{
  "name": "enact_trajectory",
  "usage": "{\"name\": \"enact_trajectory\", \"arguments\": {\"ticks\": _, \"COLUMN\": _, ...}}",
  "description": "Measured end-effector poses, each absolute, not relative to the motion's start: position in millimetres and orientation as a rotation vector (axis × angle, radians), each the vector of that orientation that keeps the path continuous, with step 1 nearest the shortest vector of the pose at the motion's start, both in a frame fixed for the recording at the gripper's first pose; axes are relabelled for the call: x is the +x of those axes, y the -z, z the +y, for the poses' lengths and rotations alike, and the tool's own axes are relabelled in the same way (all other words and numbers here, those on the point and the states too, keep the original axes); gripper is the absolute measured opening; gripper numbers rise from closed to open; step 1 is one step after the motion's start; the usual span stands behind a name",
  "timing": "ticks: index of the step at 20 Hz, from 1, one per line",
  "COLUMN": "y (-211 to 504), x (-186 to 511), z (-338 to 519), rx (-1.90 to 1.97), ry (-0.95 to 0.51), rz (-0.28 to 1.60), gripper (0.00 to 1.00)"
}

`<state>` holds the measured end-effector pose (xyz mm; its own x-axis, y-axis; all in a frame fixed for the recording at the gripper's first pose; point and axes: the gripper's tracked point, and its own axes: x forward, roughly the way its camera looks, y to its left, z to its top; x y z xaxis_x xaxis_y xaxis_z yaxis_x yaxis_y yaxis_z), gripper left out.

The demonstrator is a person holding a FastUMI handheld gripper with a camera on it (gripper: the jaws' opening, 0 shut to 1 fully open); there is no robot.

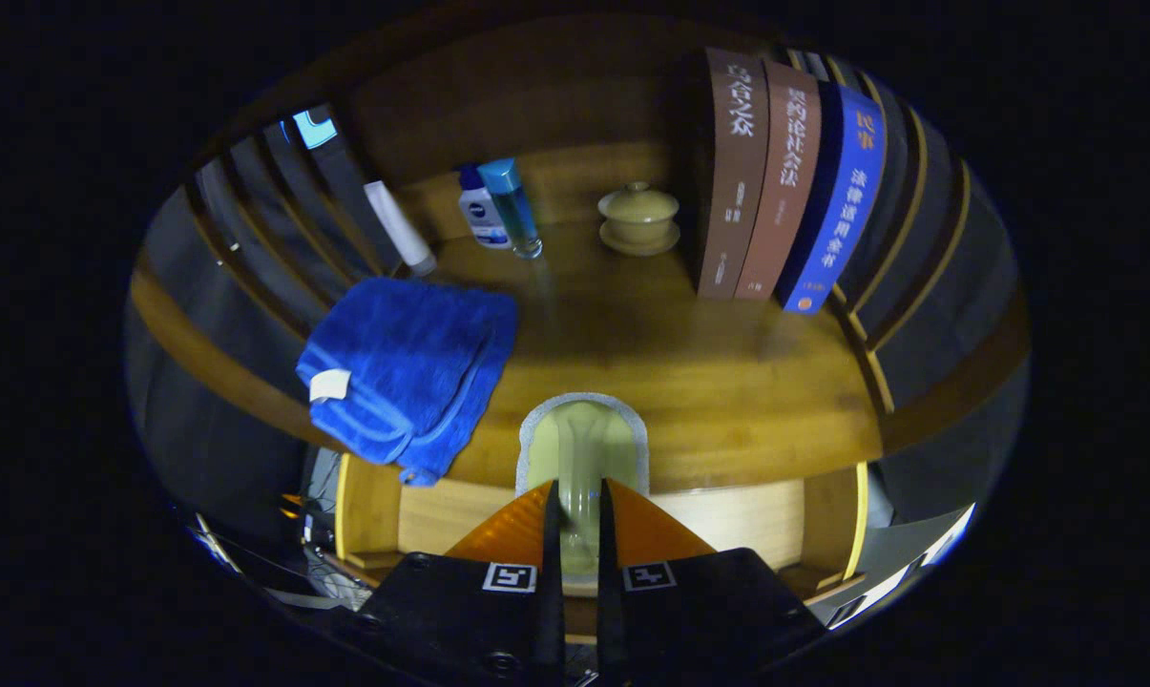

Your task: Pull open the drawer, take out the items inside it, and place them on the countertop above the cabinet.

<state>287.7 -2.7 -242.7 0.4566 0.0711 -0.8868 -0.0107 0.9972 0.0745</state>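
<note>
Your tongs (575,496) stand nearly closed, both fingers pressed on a pale green item (582,448) with a grey, fuzzy-looking rim — it may be a sponge or scrubbing pad, though its kind is hard to make out. Its lower part is hidden between the fingers, and its rounded top rises over the front edge of the wooden tabletop (689,372).

Below that edge the light wooden front of the cabinet (727,530) shows on both sides of the fingers; whether this is the drawer itself, and whether it is open, you cannot tell, for the tongs' body covers the middle.

On the tabletop, beyond the fingers and to their left, lies a folded blue towel (407,367) with a small white tag, one corner hanging over the front edge. Farther back stand a white bottle with a blue cap (480,209) and, touching or just beside it, a clear blue bottle (516,205). A white tube (400,229) leans against the slatted side wall near the towel's far edge.

A lidded ceramic cup on a saucer (638,218) sits at the back — near the books (784,181), which stand upright at the right: two brown spines and one blue, with darker spines behind them cut off and too dim to count.
</note>
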Motion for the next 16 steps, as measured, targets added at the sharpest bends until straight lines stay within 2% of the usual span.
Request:
{"name": "enact_trajectory", "arguments": {"ticks": 8, "y": 274, "x": 361, "z": -15, "rx": -0.023, "ry": 0.038, "rz": 1.116, "gripper": 0.18}}
{"name": "enact_trajectory", "arguments": {"ticks": 13, "y": 278, "x": 372, "z": -9, "rx": -0.029, "ry": 0.031, "rz": 1.128, "gripper": 0.19}}
{"name": "enact_trajectory", "arguments": {"ticks": 16, "y": 278, "x": 367, "z": -7, "rx": -0.003, "ry": 0.028, "rz": 1.138, "gripper": 0.41}}
